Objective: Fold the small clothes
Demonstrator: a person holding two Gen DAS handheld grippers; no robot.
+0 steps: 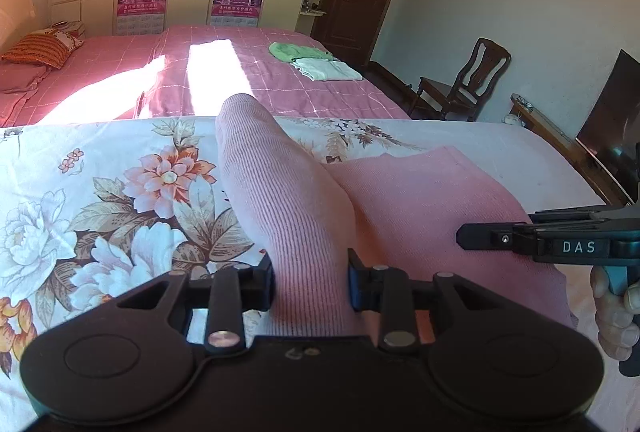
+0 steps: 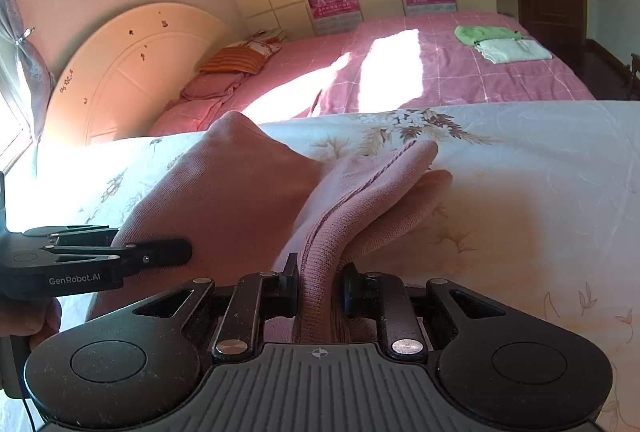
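On the floral sheet [image 1: 100, 192], toward its near edge, lies a pink knit garment [image 1: 420, 200]. The left gripper [image 1: 310, 284] pinches a raised ribbed fold of it; the right gripper [image 2: 320, 290] pinches another ribbed edge. Folded green clothes [image 1: 316, 60] sit at the pink bed's [image 1: 224, 88] far right corner.
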